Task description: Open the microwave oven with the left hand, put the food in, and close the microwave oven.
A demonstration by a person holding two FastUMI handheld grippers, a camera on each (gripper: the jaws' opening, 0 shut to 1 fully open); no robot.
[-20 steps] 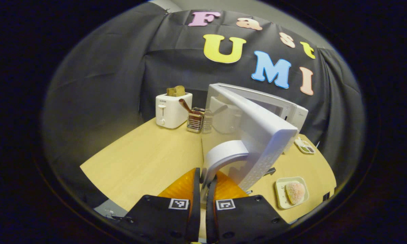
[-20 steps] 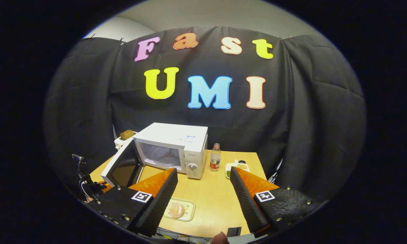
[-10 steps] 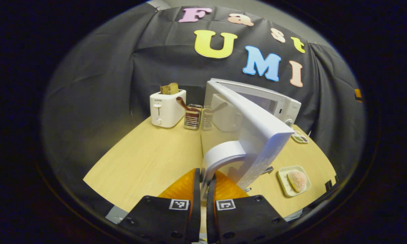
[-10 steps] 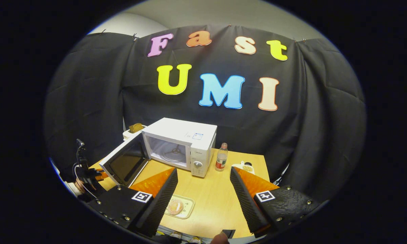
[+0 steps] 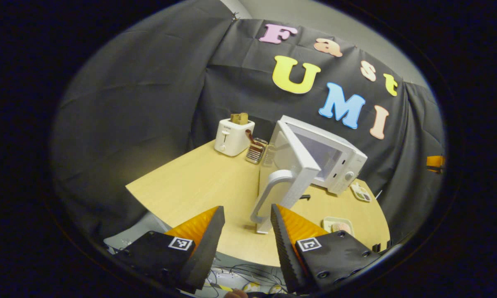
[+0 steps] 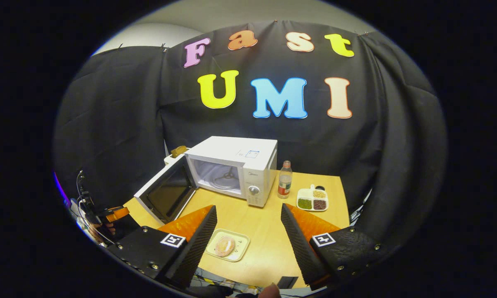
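Left tongs point(image 5: 244, 231) agape, empty, just short of door handle point(image 5: 269, 194); right tongs point(image 6: 248, 231) agape above plated food point(image 6: 225, 246); toaster point(image 5: 233, 136) beyond on worktop point(image 5: 198, 182)

The wooden table point(image 6: 269, 231) carries the microwave point(image 6: 236, 165), a toaster point(image 5: 233, 136), a rack point(image 5: 256, 152), a bottle point(image 6: 285, 180), a divided dish point(image 6: 312, 200) and a tray point(image 6: 227, 245) with food point(image 6: 224, 246).
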